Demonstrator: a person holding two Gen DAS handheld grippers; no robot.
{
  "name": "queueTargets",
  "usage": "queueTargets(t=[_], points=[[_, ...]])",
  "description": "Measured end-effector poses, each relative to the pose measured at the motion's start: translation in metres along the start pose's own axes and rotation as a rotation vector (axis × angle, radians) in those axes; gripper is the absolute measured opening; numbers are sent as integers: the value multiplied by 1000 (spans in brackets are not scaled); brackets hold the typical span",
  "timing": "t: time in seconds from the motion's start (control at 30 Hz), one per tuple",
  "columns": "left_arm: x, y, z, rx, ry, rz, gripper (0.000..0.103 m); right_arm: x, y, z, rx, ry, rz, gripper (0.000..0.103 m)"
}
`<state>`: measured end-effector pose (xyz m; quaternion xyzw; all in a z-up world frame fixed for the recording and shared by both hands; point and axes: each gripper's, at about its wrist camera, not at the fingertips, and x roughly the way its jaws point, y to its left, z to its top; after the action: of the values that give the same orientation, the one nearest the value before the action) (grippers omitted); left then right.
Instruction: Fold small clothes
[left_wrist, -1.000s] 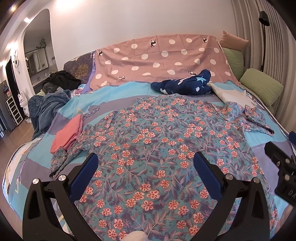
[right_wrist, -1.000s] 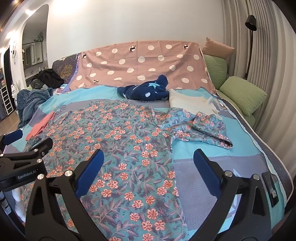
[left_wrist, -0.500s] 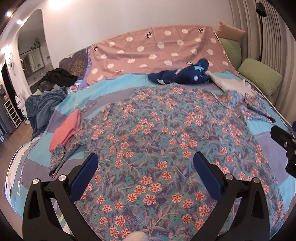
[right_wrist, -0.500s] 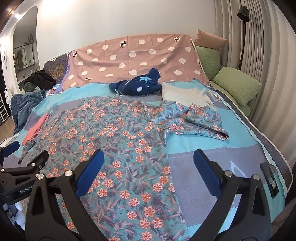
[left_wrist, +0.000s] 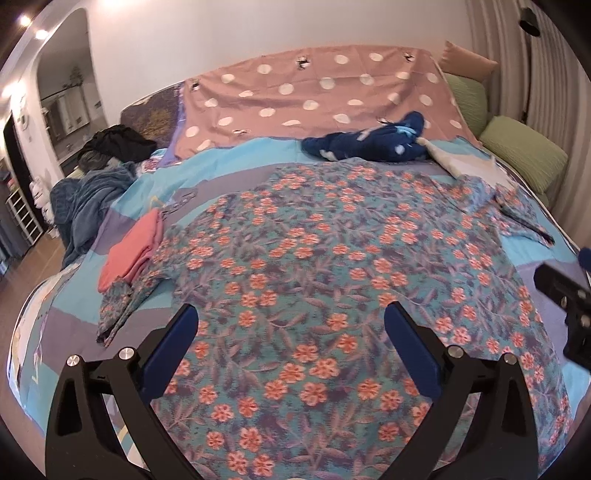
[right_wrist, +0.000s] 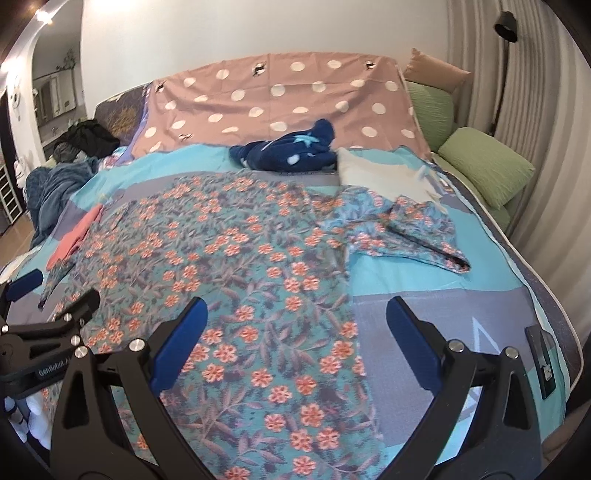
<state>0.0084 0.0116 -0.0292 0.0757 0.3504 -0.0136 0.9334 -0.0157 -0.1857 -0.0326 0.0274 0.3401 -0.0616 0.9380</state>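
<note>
We hold the left hand-held gripper (left_wrist: 290, 332) wide apart above the near hem of the floral shirt (left_wrist: 332, 258), gripping nothing. The right hand-held gripper (right_wrist: 297, 325) is equally wide over the shirt's right edge. The shirt lies spread flat on the bed (right_wrist: 424, 306), its right sleeve (right_wrist: 406, 232) crumpled, folded pink cloth (left_wrist: 129, 251) beside its left sleeve.

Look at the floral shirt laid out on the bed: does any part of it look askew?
Yes. The floral shirt lies mostly flat, but its right sleeve is crumpled and folded over on itself, and the left sleeve is bunched beside the pink cloth.
</note>
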Motion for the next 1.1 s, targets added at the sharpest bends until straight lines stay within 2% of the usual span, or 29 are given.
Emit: queueTargets(t=[0.2, 0.6, 0.73, 0.8, 0.87, 1.0, 1.1], points=[[0, 31, -3, -55, -29, 61, 101, 7, 25, -1, -54, 16, 36, 99], [22, 95, -14, -164, 10, 128, 101, 21, 70, 5, -148, 49, 64, 99], [34, 123, -19, -191, 33, 176, 101, 30, 83, 7, -171, 69, 79, 99], [41, 144, -24, -220, 53, 218, 96, 35, 87, 7, -178, 77, 91, 99], [53, 182, -32, -296, 92, 249, 90, 39, 90, 8, -194, 84, 81, 99], [74, 249, -48, -458, 140, 259, 80, 52, 93, 10, -207, 109, 73, 99], [96, 286, -54, -491, 197, 300, 77, 59, 95, 12, -205, 116, 65, 99]])
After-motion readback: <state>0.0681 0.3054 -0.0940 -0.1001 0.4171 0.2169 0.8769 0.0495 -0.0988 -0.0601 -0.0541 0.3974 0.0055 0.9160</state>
